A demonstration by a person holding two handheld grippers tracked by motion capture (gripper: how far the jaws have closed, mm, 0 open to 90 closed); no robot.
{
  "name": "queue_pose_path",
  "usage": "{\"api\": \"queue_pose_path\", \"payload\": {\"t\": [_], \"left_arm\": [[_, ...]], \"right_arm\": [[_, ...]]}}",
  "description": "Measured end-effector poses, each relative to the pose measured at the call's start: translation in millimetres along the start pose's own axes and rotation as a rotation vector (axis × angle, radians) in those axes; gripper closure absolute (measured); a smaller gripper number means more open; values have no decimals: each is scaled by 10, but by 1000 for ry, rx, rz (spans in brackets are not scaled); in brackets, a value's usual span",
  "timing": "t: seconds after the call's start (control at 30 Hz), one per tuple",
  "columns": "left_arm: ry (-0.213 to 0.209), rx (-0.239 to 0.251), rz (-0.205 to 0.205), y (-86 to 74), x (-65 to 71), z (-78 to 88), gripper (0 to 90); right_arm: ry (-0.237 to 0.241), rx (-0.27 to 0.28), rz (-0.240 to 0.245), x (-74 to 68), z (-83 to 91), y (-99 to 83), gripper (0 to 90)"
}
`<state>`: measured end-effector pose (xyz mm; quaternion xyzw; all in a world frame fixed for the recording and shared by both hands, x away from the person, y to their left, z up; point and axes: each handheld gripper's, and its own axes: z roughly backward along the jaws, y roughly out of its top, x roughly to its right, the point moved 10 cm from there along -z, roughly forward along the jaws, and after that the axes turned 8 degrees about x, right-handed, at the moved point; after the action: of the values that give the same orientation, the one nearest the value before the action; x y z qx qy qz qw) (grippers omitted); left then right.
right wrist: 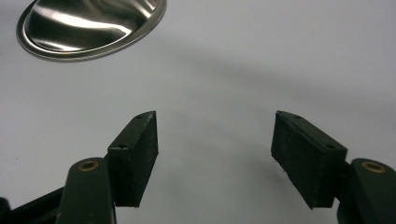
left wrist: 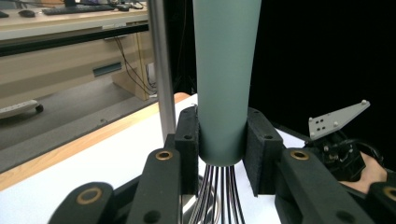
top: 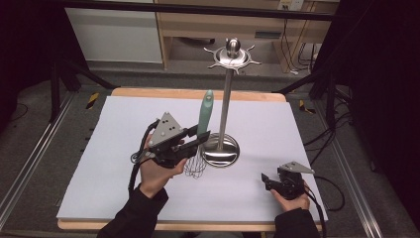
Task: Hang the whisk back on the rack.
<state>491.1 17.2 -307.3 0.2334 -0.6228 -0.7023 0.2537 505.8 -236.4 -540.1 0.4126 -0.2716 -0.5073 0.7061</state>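
Whisk (top: 202, 130): mid-frame in the high view, upright, green handle up, wires down, just left of the stand's pole.
Left gripper (top: 197, 140): clamped on the handle's lower end.
Right gripper (right wrist: 215, 158): spread apart, nothing between, resting lower right over the table (top: 119, 148).
Stand (top: 226, 104): hooks at top centre.
Advice: lift straight, keep the wires off the pole, bring the handle tip to a hook, hold tight.

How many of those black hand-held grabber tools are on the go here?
2. The left gripper is near the table's middle, clamped on a green-handled whisk beside the steel utensil stand. The right gripper rests near the table's front right edge, jaws apart and empty.
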Motion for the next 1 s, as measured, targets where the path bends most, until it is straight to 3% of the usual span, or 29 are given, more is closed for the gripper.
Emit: {"api": "queue_pose_path", "payload": {"t": [0.4, 1.0], "left_arm": [[-32, 5, -16, 251, 124, -272, 691], [-34, -24, -9, 312, 105, -500, 691]], "right_arm": [[4, 2, -10, 0, 4, 4, 319], [6, 7, -8, 9, 6, 13, 319]]}}
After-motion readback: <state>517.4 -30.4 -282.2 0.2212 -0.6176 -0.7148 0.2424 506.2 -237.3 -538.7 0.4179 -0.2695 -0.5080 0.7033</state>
